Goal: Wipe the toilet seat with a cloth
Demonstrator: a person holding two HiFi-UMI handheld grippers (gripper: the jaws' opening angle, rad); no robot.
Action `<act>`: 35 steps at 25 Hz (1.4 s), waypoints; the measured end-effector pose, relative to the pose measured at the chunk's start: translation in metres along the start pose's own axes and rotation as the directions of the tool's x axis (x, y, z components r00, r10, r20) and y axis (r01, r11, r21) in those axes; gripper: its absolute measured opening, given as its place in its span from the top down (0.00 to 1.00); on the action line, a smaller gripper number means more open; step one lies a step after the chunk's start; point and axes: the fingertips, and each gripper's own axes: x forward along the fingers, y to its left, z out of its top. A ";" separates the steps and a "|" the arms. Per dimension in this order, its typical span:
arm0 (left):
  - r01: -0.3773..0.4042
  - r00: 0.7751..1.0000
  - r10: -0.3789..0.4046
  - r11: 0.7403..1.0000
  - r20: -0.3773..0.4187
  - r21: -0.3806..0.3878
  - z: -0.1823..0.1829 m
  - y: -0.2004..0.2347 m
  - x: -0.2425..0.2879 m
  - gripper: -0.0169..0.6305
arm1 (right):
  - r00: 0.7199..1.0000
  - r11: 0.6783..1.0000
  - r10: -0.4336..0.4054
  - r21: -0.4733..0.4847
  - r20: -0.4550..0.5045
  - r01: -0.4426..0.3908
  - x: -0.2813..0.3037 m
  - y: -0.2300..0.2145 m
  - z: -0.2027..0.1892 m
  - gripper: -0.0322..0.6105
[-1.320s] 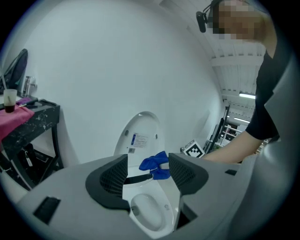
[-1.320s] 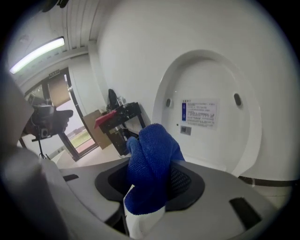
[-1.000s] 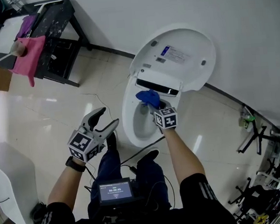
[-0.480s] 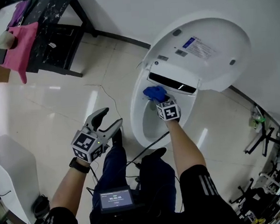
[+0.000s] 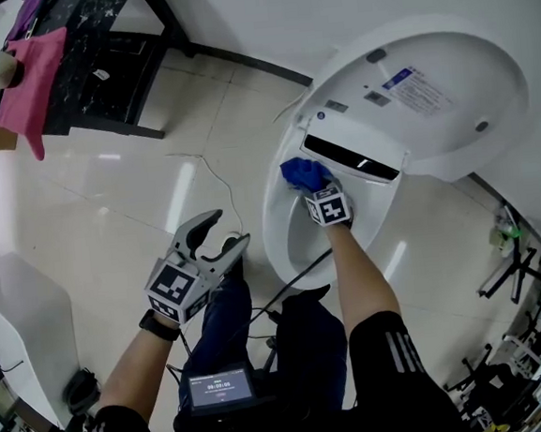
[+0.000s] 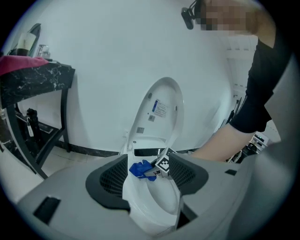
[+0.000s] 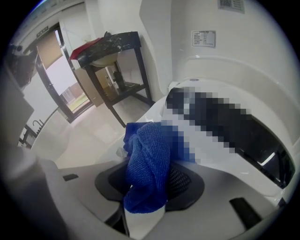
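Note:
A white toilet [image 5: 276, 221] stands with its lid [image 5: 430, 102] raised against the wall. My right gripper [image 5: 311, 186] is shut on a blue cloth [image 5: 302, 173] and holds it against the back left of the seat rim, below the hinge. In the right gripper view the blue cloth [image 7: 146, 164] hangs bunched between the jaws over the white rim [image 7: 206, 154]. My left gripper [image 5: 224, 241] is held off to the left of the bowl, open and empty. In the left gripper view the toilet [image 6: 150, 206], the cloth [image 6: 140, 169] and the right gripper [image 6: 152, 172] show between the jaws.
A dark stand [image 5: 98, 75] with a pink cloth [image 5: 32, 67] draped over it is at the far left by the wall. A thin cable [image 5: 213, 182] lies on the glossy floor beside the bowl. A white object [image 5: 17, 327] stands at the left edge. Clutter [image 5: 519, 264] lies at the right.
The right gripper has kept the blue cloth at the back of the rim. The head view has shifted, so the toilet sits further right. The left gripper stays open, slightly lower.

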 end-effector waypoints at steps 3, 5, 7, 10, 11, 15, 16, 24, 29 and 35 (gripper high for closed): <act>0.014 1.000 -0.014 1.000 -0.010 0.020 -0.011 0.002 -0.004 0.56 | 0.999 0.999 0.045 0.031 -0.015 -0.044 0.008 0.005 -0.008 0.65; 0.017 1.000 -0.017 1.000 -0.014 0.015 -0.014 0.000 -0.006 0.56 | 0.997 0.997 0.067 0.050 -0.043 -0.065 0.012 0.011 -0.015 0.65; 0.007 1.000 -0.008 1.000 -0.009 -0.008 -0.011 -0.002 -0.009 0.56 | 0.994 0.994 0.090 0.059 -0.058 -0.087 0.014 0.022 -0.018 0.65; 0.009 1.000 -0.009 1.000 -0.006 0.001 -0.012 -0.002 -0.011 0.56 | 0.988 0.990 0.140 0.040 -0.070 -0.138 0.014 0.046 -0.020 0.65; 0.010 1.000 -0.010 1.000 -0.006 0.006 -0.012 -0.003 -0.012 0.56 | 0.984 0.987 0.161 0.023 -0.075 -0.159 0.013 0.056 -0.020 0.64; -0.004 1.000 0.004 1.000 0.003 -0.031 -0.006 -0.010 -0.015 0.56 | 0.967 0.975 0.217 -0.019 -0.133 -0.222 0.013 0.083 -0.047 0.64; 0.001 1.000 -0.001 1.000 0.003 -0.021 -0.008 -0.011 -0.015 0.56 | 0.963 0.972 0.228 -0.024 -0.143 -0.233 0.012 0.089 -0.053 0.64; 0.025 1.000 -0.025 0.999 -0.005 0.022 -0.013 -0.024 -0.019 0.56 | 0.938 0.953 0.299 -0.006 -0.177 -0.304 0.003 0.120 -0.079 0.65; 0.024 1.000 -0.025 0.999 0.007 0.031 0.000 -0.035 -0.023 0.56 | 0.964 0.950 0.265 0.166 0.013 -0.263 -0.017 0.097 -0.045 0.64; 0.044 0.999 -0.046 0.997 0.029 0.062 0.020 -0.053 -0.031 0.56 | 0.971 0.959 0.217 0.165 0.100 -0.231 -0.063 0.086 -0.023 0.65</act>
